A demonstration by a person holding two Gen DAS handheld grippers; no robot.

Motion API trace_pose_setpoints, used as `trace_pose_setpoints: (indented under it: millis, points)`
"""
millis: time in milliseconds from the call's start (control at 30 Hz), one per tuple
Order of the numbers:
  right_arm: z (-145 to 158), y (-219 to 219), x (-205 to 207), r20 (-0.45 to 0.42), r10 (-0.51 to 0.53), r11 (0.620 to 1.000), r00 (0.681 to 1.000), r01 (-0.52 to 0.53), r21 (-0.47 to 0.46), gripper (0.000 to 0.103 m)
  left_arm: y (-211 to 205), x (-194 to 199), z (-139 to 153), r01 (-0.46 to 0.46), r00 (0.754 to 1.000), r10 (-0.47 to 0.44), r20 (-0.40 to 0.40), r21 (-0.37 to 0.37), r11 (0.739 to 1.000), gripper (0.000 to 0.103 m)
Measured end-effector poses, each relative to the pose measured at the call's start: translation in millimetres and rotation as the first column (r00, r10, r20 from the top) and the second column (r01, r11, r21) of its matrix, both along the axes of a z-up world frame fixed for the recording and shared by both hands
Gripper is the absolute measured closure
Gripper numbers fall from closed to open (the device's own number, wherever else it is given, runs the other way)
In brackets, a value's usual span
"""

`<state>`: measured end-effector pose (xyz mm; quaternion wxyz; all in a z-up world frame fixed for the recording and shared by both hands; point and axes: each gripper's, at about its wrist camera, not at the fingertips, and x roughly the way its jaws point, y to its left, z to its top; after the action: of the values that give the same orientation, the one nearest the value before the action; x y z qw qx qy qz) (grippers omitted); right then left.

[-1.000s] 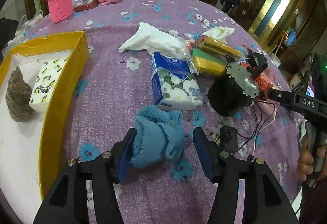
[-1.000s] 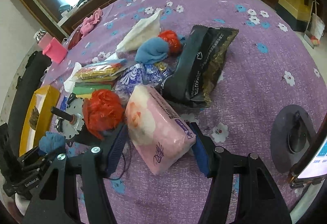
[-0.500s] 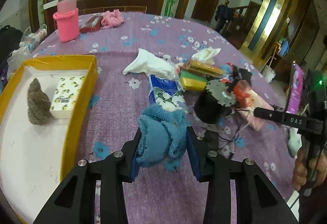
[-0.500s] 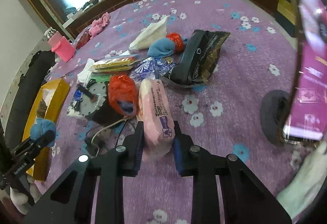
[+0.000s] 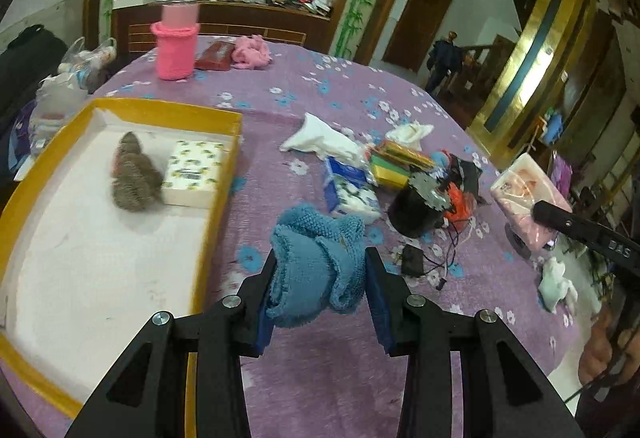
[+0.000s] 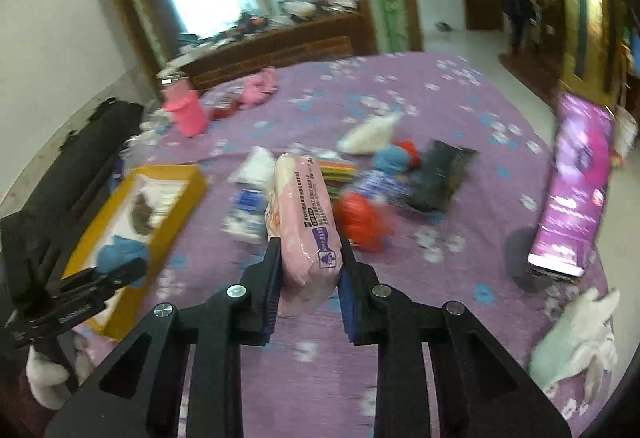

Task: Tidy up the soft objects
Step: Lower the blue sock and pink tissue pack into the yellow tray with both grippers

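Observation:
My left gripper is shut on a blue knitted cloth and holds it above the purple flowered tablecloth, just right of the yellow tray. The tray holds a brown knitted piece and a lemon-print tissue pack. My right gripper is shut on a pink tissue pack, lifted above the table; it also shows in the left wrist view. The left gripper with the blue cloth shows in the right wrist view, over the tray.
A pile in the table's middle holds a white cloth, a blue tissue pack, coloured sponges, a black motor with a toothed disc and wires, a red mesh ball. A pink-sleeved bottle stands far back. A phone stands at right.
Both grippers closed on their objects and lifted them: the left rose with the blue cloth beside the tray, the right rose with the pink tissue pack. The right view is blurred by motion.

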<state>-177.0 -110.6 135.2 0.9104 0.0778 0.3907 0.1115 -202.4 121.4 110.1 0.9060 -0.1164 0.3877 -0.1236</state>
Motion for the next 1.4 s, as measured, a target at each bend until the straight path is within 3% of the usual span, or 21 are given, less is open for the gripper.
trace_pose_setpoints:
  millis: [267,600,1100,1400]
  points:
    - [0,66,16,-0.015,0.153,0.987,0.988,-0.152,0.047,0.080,49,-17,11,-0.097,0.995,0.097,0.016,-0.015,0.995,0.065]
    - [-10,113,38,-0.055,0.236,0.968,0.970,-0.230,0.102,0.080,103,-16,1,-0.209,0.978,0.209,-0.017,-0.003,0.978,0.065]
    - [-29,166,77,-0.120,0.308,0.945,0.944,-0.289,0.155,0.080,133,33,-7,-0.234,0.970,0.240,-0.043,0.107,0.966,0.065]
    - [-41,192,114,-0.164,0.335,0.929,0.928,-0.297,0.220,0.080,145,90,-26,-0.225,0.960,0.248,-0.132,0.166,0.960,0.065]
